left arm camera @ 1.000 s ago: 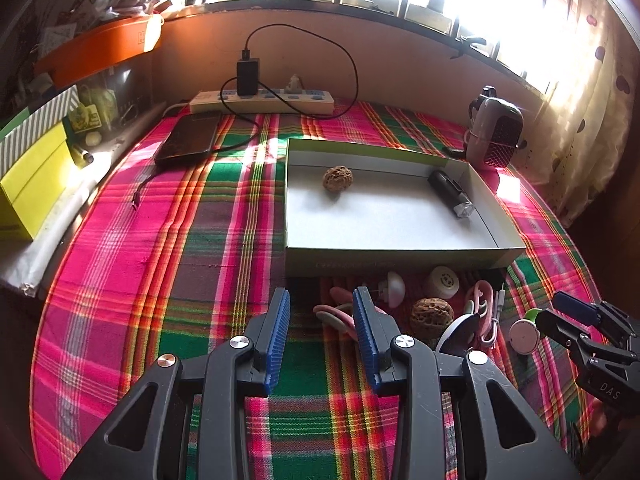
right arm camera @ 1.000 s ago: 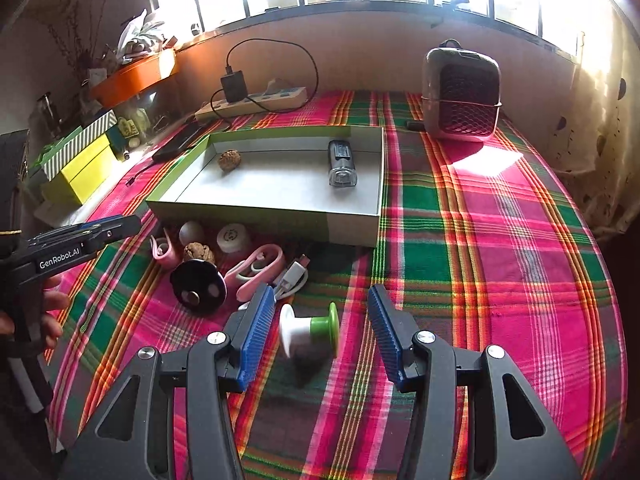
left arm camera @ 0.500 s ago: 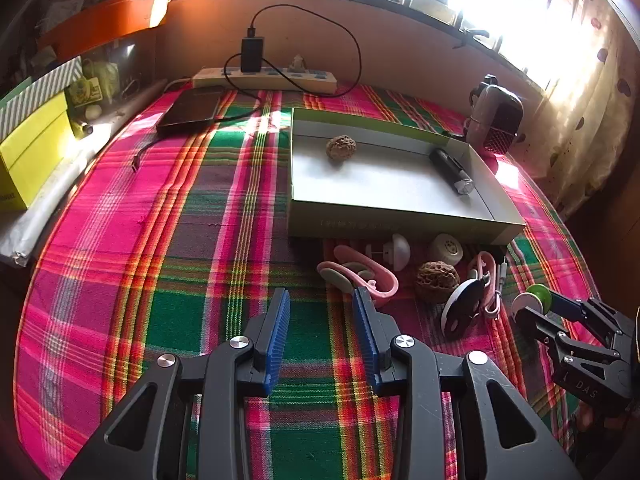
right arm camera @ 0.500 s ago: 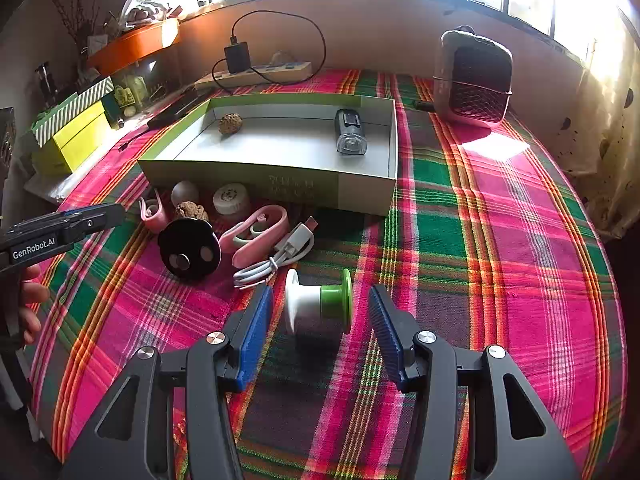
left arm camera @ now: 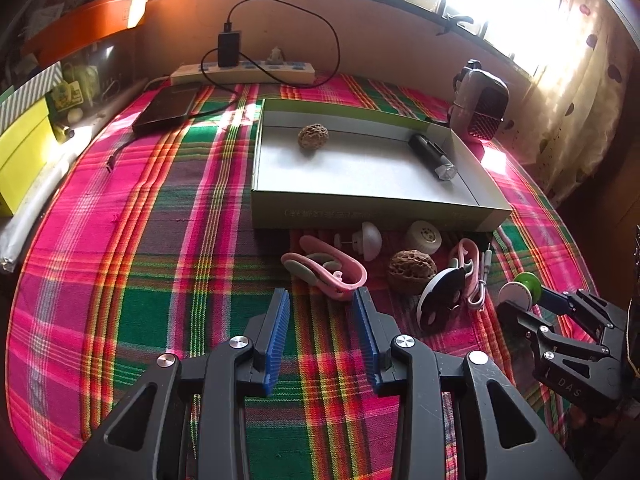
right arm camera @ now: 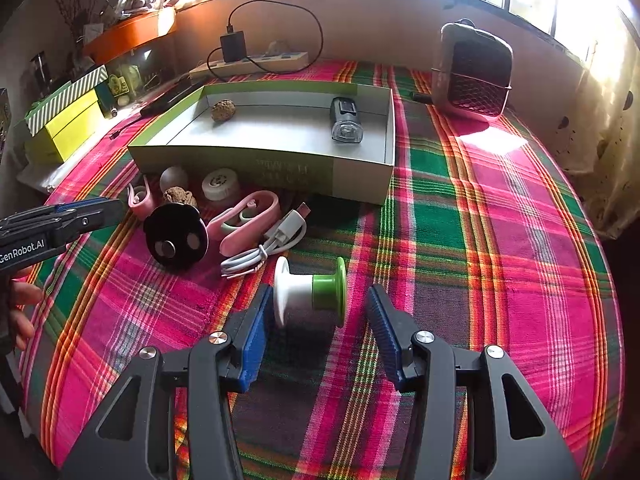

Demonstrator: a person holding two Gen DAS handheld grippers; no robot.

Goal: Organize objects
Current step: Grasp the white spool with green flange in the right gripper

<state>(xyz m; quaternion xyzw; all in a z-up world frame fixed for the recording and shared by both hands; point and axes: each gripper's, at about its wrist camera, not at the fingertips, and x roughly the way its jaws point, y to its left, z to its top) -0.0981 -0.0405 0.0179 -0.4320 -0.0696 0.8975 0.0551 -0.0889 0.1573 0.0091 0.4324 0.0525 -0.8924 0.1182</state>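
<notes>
The right tongs (right arm camera: 316,320) are closing around the white-and-green spool (right arm camera: 310,292), pads not yet pressing. It looks light, rigid, prone to rolling; grip its flanges. The left tongs (left arm camera: 322,332) hover half-open, empty.

Left wrist view: mounted behind the left gripper (left arm camera: 322,312), looking forward and steeply down along its blue fingers (left arm camera: 278,336), close over the plaid cloth (left arm camera: 132,248). Faces the window wall beyond the fingertips, with the open box (left arm camera: 360,216) ahead and slightly right.

Right wrist view: likewise set behind the right gripper (right arm camera: 316,312), angled downward, near the cloth, toward the same wall; spool (right arm camera: 310,292) between the fingers, box ahead and left.

Shared by both: box, small clutter just before it, power strip (left arm camera: 244,74), and each other's gripper at the frame edge.
</notes>
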